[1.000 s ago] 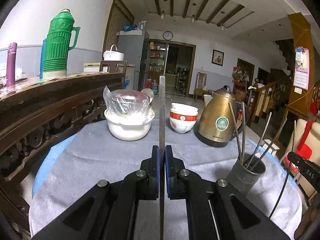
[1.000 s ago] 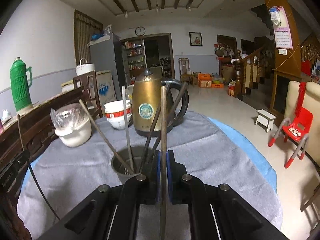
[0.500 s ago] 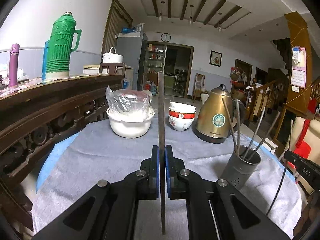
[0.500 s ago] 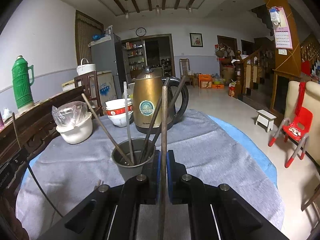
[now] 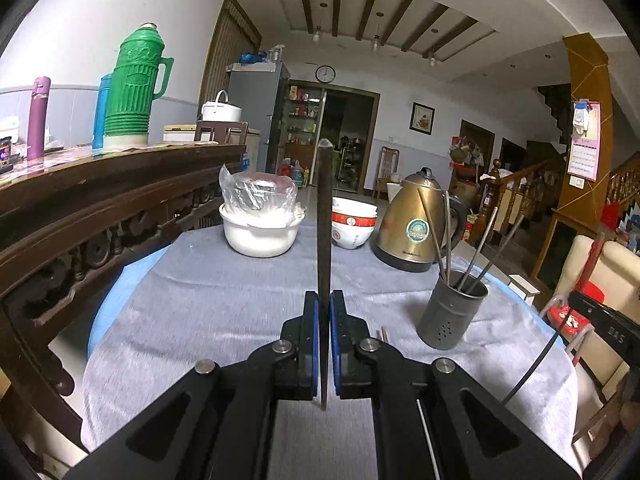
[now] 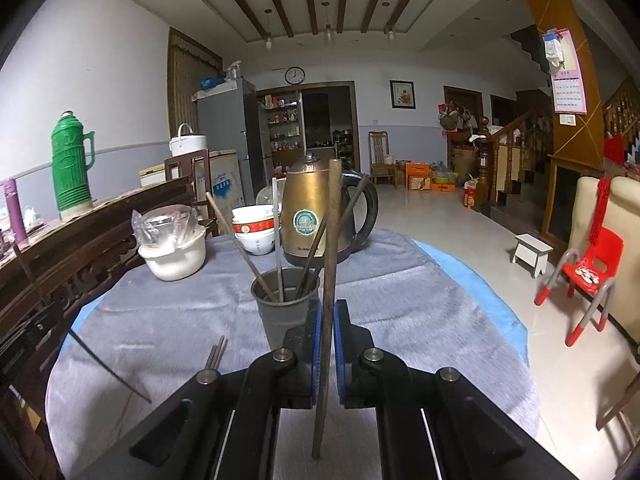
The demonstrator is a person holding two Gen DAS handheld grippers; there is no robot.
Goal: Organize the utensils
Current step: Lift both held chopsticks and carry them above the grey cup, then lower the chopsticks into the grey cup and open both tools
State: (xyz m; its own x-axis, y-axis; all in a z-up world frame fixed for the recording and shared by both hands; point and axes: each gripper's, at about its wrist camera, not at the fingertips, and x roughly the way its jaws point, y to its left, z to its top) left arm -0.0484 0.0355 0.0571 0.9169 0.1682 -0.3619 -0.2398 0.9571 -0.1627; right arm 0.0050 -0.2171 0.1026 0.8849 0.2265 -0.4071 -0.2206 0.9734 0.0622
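My left gripper (image 5: 324,308) is shut on a dark chopstick (image 5: 324,216) held upright above the grey tablecloth. My right gripper (image 6: 327,316) is shut on another dark chopstick (image 6: 331,232), upright, just behind and above the grey utensil holder (image 6: 282,312). The holder holds several chopsticks that lean outward; it also shows in the left wrist view (image 5: 452,316), to the right of my left gripper. Two loose chopsticks (image 6: 216,354) lie on the cloth left of my right gripper.
A brass kettle (image 5: 416,224), stacked red and white bowls (image 5: 352,224) and a white covered bowl (image 5: 260,228) stand at the table's far side. A carved wooden sideboard (image 5: 100,208) with a green thermos (image 5: 132,88) runs along the left.
Both grippers have pulled back and risen a little with their chopsticks. The utensil holder sits farther ahead in both views.
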